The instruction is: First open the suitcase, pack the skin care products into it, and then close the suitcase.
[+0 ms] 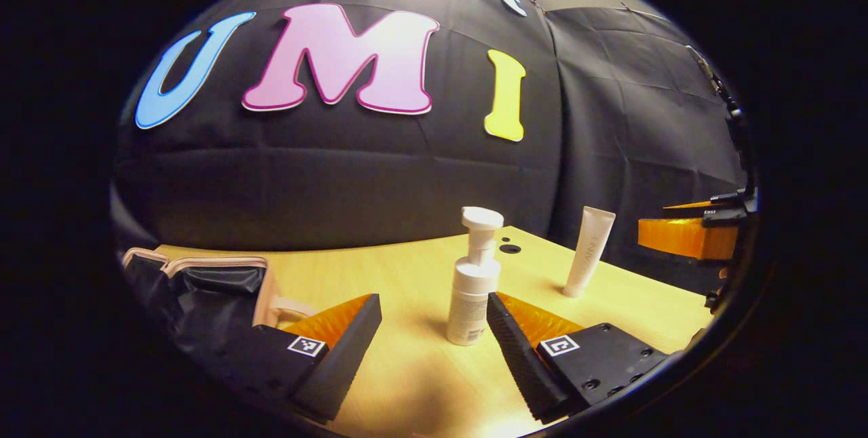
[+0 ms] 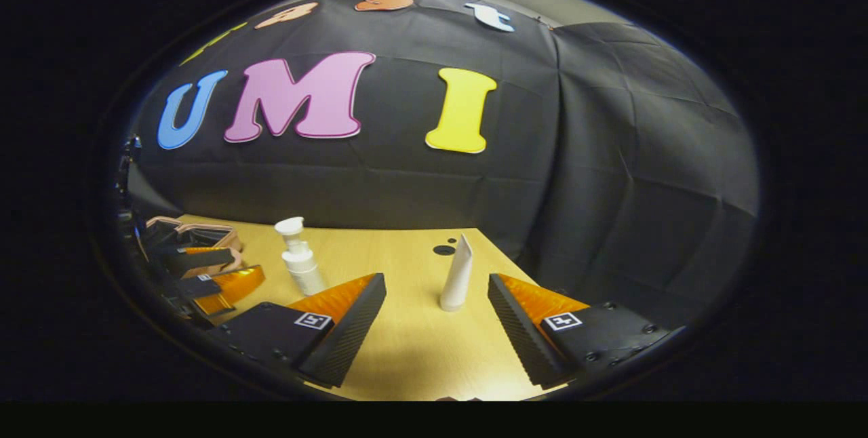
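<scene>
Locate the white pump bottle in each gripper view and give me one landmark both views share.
Left gripper view: the pump bottle stands upright on the table, just right of centre, close to the left gripper's right-hand finger.
Right gripper view: the pump bottle stands left of centre, beyond the right gripper's left-hand finger.
Shared landmark: the upright white tube, to the bottle's right in both.

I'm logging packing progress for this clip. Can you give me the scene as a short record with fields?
suitcase: open at the table's edge, dark lining showing
pump bottle: upright on the table, ahead of the left gripper, near one finger
tube: standing cap-down, ahead of the right gripper
left gripper: open, holding nothing
right gripper: open, holding nothing
table: light wood
packed so far: neither product is in the suitcase
</scene>
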